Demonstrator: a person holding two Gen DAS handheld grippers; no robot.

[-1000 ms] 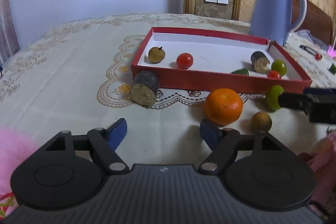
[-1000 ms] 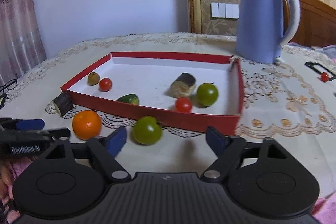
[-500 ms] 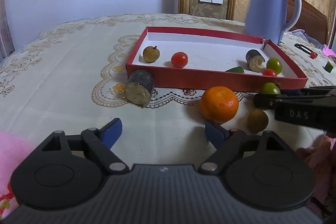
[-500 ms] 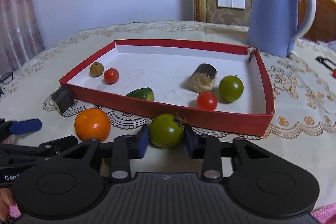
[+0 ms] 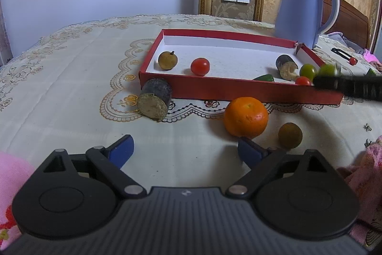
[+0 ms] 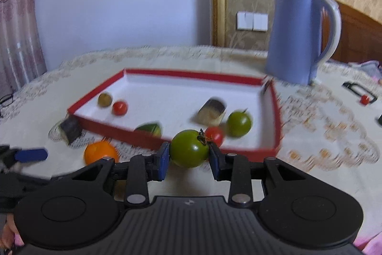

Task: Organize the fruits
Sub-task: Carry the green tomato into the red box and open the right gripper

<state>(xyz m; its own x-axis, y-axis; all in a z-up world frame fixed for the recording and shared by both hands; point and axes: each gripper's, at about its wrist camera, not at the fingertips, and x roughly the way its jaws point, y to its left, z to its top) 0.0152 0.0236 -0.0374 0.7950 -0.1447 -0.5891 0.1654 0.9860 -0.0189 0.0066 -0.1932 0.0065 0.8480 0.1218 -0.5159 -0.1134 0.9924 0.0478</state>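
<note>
Lace-patterned tablecloth [image 5: 59,78] fills the foreground, where the left gripper [image 5: 185,151] has just been spreading wide with nothing between its pads, the orange [image 5: 246,116] just beyond. At lower centre of the right wrist view, the right gripper [image 6: 188,157] has clamped the green tomato [image 6: 189,148] and lifted it (a second ago it sat on the cloth). Farther back waits the red tray [image 6: 95,122], probably its destination.

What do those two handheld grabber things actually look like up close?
Both look alike. The left gripper and the right gripper each have a matte black body, ribbed in the middle, with a round disc on either side. Black linkage bars with silver pivot pins reach forward to two fingers tipped with blue pads. A small pale logo sits at the ribbed body's front edge. No cables show.
</note>
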